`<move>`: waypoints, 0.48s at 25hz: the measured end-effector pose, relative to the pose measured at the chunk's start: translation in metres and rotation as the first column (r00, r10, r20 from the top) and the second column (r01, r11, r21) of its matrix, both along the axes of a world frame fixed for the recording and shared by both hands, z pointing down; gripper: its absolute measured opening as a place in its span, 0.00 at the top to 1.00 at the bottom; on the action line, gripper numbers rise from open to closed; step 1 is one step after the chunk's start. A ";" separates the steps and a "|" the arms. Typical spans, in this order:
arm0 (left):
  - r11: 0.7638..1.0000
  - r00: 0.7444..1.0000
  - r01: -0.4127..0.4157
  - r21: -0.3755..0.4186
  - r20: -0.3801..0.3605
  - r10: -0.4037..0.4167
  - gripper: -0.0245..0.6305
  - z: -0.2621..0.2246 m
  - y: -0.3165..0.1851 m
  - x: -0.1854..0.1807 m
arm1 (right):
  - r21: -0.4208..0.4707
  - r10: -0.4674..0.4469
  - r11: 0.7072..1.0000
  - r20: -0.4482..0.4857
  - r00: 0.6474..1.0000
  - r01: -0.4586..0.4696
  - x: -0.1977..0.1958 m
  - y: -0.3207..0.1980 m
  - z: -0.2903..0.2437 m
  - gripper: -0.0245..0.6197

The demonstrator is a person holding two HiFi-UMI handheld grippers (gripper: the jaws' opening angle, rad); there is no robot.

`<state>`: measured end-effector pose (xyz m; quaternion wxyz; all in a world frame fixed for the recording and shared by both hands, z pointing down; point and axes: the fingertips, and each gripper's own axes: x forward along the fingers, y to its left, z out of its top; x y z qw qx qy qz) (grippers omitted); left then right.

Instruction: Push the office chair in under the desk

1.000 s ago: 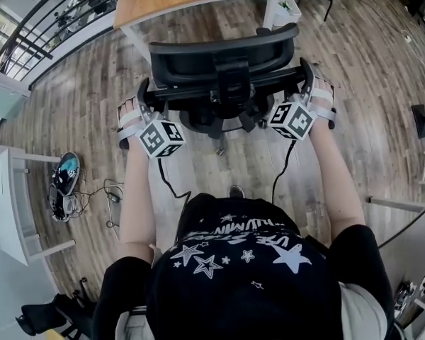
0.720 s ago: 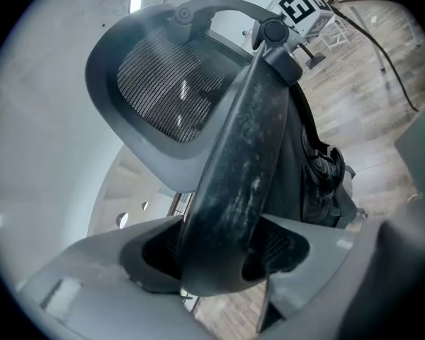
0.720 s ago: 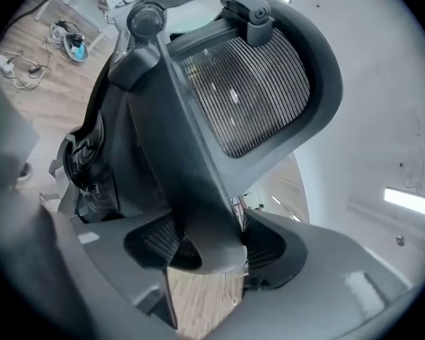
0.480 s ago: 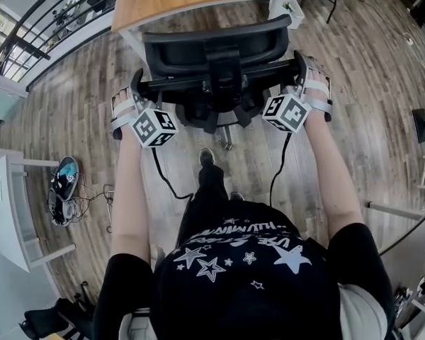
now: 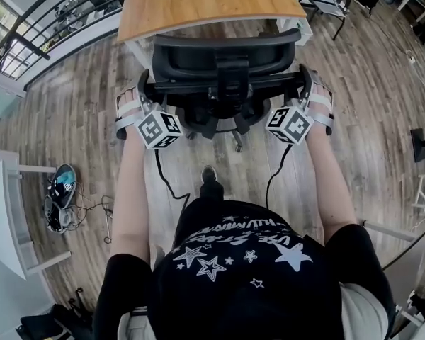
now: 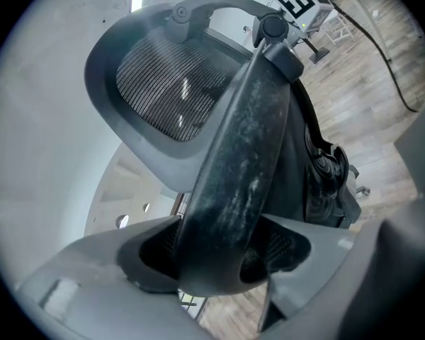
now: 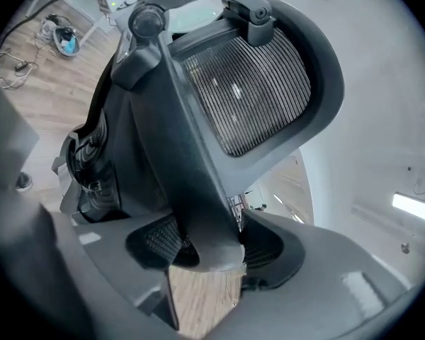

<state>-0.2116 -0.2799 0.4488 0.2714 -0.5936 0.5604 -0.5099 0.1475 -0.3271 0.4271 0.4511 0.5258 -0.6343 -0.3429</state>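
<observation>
"Wooden worktop [image 5: 205, 2] first, since it's the biggest thing to hit. The office chair [image 5: 223, 52] stands on the plank floor [image 5: 71, 112] just short of its near edge, with its back to the person, and it's not yet tucked in."

"What's the worry there?"

"Width. The gap between the white legs [image 5: 295, 25] looks scarcely wider than the chair's black bar [image 5: 188, 87]. If the chair is steered off-centre, a bar end or a hand could strike a leg."

"And the chair itself?"

"It sits on a wheeled base [image 5: 219, 122], so I'd expect it to swivel if one side pushes harder, and then it would go in crooked."

"How's the grip?"

"The left tongs [image 6: 223, 250] are clamped on the bar's left end, which fills the gap between the pads. The right tongs [image 7: 209, 243] have just been closing with the bar between them, and they pinch only its very tip — a jolt against the worktop could slip it out."

"Anything smaller?"

"The black cables [image 5: 161, 174] trailing from both tongs hang close to the person's shoe [image 5: 210, 174] — a step forward might snag one."
</observation>
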 end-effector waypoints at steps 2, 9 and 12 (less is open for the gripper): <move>1.000 1.000 -0.003 0.003 -0.003 0.003 0.48 -0.001 -0.020 -0.009 | -0.006 0.001 1.000 0.000 1.000 -0.001 -0.008 -0.016 -0.001 0.59; 1.000 1.000 -0.007 -0.014 -0.010 0.007 0.48 0.002 -0.082 -0.040 | -0.018 0.020 1.000 -0.001 1.000 -0.020 -0.038 -0.070 0.002 0.59; 1.000 1.000 -0.014 -0.014 -0.007 0.014 0.48 0.003 -0.108 -0.047 | -0.018 0.025 1.000 0.001 1.000 -0.025 -0.045 -0.095 0.003 0.59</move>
